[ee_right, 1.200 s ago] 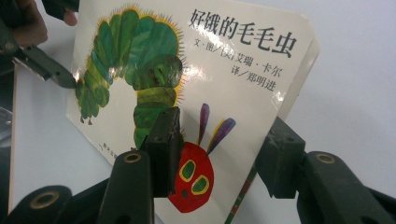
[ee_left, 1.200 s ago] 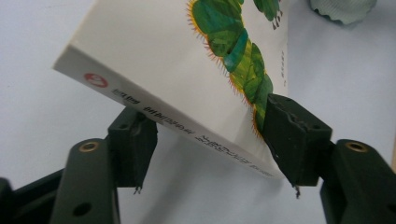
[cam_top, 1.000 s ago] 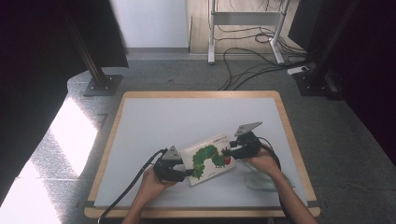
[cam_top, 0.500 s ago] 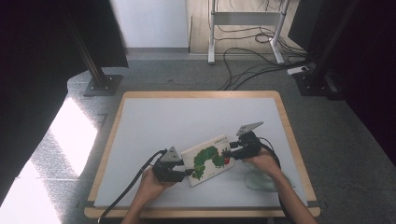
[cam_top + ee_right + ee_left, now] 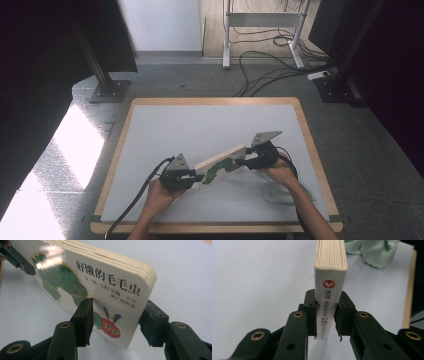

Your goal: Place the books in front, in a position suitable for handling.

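A thick board book (image 5: 220, 165) with a green caterpillar on its white cover is held tilted above the white table (image 5: 210, 125), between my two grippers. My left gripper (image 5: 197, 177) has just been closing its jaws and is now shut on the spine end of the book (image 5: 329, 290); both pads of this gripper (image 5: 327, 315) press the spine's sides. My right gripper (image 5: 242, 161) grips the opposite end. In the right gripper view the right gripper (image 5: 117, 320) has one pad on the cover of the book (image 5: 107, 285) and the other behind it.
A crumpled pale green cloth (image 5: 280, 192) lies on the table under the right forearm, and the cloth (image 5: 374, 252) lies beyond the book in the left gripper view. The table has a wooden rim (image 5: 215, 101). Cables and stand feet are on the floor behind.
The left gripper's jaws have closed onto the book's spine end. The book now stands tipped more onto its edge. Neither hand has shifted much.
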The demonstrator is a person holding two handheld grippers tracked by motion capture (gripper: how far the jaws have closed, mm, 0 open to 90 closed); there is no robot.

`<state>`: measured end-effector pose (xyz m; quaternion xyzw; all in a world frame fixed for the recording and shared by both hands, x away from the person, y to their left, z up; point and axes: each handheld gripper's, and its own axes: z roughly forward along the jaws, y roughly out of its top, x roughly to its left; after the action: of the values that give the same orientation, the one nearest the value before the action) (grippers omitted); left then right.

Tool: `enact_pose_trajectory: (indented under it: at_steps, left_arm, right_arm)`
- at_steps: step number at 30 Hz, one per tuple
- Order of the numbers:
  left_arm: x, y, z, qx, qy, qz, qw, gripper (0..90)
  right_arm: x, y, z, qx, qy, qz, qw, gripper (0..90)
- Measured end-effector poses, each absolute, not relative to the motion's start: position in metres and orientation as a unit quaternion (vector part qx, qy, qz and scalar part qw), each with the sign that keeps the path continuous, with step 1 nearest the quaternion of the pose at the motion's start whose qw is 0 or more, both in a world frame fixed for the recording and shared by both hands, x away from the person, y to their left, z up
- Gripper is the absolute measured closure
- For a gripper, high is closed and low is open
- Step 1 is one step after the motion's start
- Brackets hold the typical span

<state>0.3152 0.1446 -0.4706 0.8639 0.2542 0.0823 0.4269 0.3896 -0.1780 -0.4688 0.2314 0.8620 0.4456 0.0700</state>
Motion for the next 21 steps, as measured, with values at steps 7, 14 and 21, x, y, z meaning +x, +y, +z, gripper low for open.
enact_pose_trajectory:
  at_steps: [7, 14, 21]
  left_arm:
    - [0.316, 0.152, -0.462, 0.863, 0.242, 0.127, 0.425, 73.6]
    - [0.312, 0.151, -0.472, 0.868, 0.233, 0.137, 0.418, 74.2]
    - [0.313, 0.154, -0.475, 0.86, 0.239, 0.133, 0.431, 74.1]
  right_arm:
    - [0.394, -0.166, -0.464, 0.241, 0.857, 0.448, 0.087, 44.7]
    - [0.393, -0.16, -0.472, 0.24, 0.859, 0.441, 0.097, 40.9]
    - [0.391, -0.16, -0.468, 0.249, 0.86, 0.43, 0.115, 36.8]
